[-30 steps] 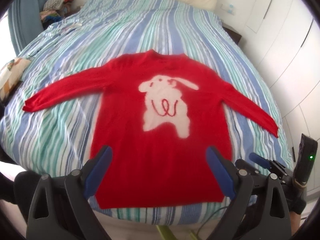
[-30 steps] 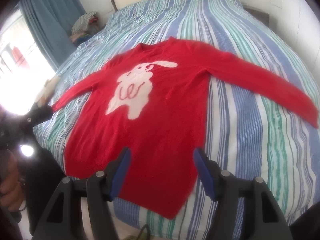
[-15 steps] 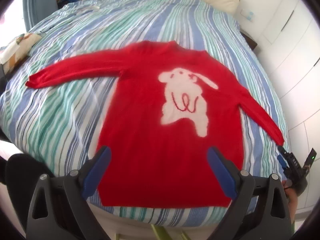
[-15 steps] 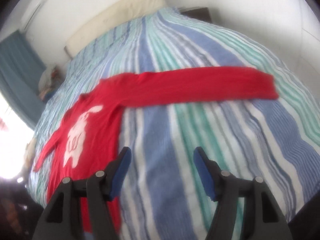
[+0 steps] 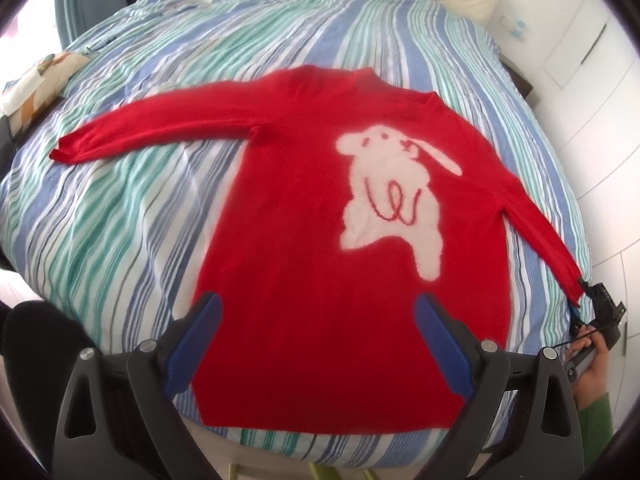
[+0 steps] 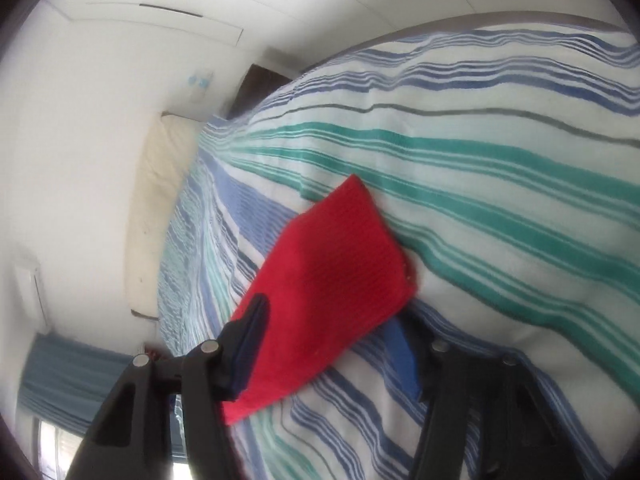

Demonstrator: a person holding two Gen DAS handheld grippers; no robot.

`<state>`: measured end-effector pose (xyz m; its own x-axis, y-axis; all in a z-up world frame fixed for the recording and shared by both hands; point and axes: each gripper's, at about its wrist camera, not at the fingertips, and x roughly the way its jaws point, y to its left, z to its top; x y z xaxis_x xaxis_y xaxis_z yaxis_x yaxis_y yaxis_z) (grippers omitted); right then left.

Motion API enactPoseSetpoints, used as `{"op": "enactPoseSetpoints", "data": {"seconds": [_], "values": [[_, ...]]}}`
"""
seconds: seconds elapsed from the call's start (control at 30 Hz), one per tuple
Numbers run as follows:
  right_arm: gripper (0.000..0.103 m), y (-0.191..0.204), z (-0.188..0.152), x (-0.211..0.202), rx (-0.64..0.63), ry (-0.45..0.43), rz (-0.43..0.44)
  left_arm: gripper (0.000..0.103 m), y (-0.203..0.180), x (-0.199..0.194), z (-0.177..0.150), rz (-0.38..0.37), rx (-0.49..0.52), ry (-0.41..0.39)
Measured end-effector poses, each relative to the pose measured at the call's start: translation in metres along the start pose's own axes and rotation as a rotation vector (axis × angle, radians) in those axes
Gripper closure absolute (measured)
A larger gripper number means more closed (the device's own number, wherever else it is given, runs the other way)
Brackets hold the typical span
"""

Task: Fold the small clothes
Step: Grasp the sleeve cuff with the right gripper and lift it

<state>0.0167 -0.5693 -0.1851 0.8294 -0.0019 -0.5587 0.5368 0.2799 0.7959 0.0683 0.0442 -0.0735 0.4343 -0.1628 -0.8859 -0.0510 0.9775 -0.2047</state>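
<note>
At four o'clock of the left view, right gripper now reaches the sweater's cuff; jaws narrowing around it, not yet clamped; left gripper gaping above hem; sleeve fold imminent, probably.

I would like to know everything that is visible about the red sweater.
The red sweater looks like soft knit, with a white fluffy animal figure on its chest. It lies flat, front up, on the striped bed cover, both sleeves spread outward. The right gripper has just been closing around one sleeve's ribbed cuff; contact is unclear.
</note>
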Motion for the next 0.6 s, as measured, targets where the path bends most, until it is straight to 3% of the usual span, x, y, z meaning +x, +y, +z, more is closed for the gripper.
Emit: {"op": "enactPoseSetpoints", "data": {"seconds": [0.03,0.1,0.17,0.27,0.4,0.5,0.6], "values": [[0.054,0.003,0.003,0.005,-0.008,-0.001,-0.024,0.006,0.003,0.006,0.0,0.001,-0.011,0.01],[0.081,0.008,0.008,0.014,-0.029,0.005,-0.089,0.006,0.008,0.018,0.002,0.011,-0.025,0.036],[0.091,0.011,0.014,0.019,-0.05,0.021,-0.127,0.006,0.017,0.021,0.007,0.017,-0.031,0.044],[0.093,0.044,0.016,0.008,-0.167,0.011,-0.17,0.006,0.036,0.013,0.017,0.031,-0.043,-0.026],[0.093,0.146,0.008,-0.007,-0.404,0.002,-0.081,0.006,0.067,0.019,0.033,0.08,-0.082,-0.133],[0.093,0.246,-0.03,-0.001,-0.635,0.05,0.012,0.006,0.093,0.034,0.033,0.102,-0.143,-0.173],[0.093,0.336,-0.101,0.02,-0.87,0.15,0.099,0.006,0.114,0.051,0.024,0.111,-0.196,-0.132]]}}
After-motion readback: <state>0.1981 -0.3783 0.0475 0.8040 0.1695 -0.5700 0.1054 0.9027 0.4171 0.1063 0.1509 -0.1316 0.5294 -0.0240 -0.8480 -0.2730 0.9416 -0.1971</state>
